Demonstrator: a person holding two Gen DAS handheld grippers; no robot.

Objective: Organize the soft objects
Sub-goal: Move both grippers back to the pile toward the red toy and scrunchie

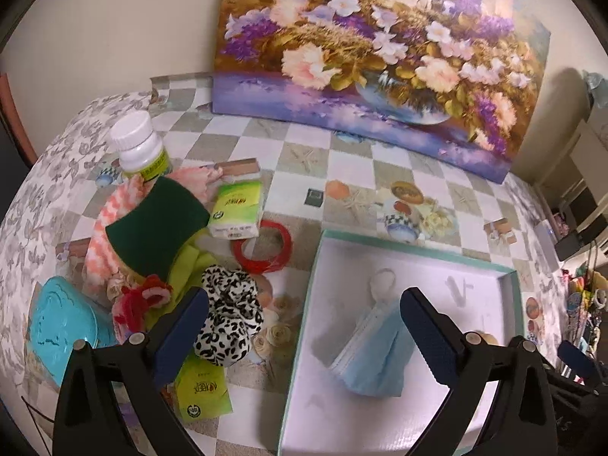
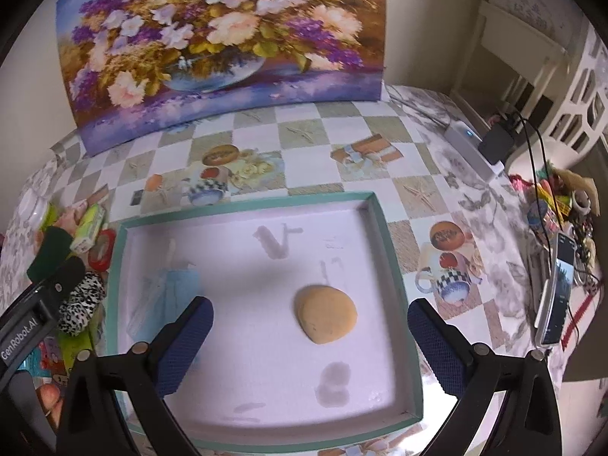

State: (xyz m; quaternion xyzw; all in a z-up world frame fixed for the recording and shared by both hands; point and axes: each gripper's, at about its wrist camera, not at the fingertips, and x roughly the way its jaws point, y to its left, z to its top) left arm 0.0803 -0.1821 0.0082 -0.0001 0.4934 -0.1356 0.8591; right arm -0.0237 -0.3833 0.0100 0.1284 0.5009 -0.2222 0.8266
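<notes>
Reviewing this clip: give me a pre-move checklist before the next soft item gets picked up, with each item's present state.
1. Left gripper empty, jaws open: ok.
2. Right gripper empty, jaws open: ok.
3. Blue face mask lies inside the tray, clear of the fingers: ok.
4. Tan round puff rests on the tray floor: ok.
5. Tray has free floor for more items: ok.
6. Leopard scrunchie still outside the tray, reachable beside the left finger: ok; whether the green sponge lifts free of the pile: cannot tell.
</notes>
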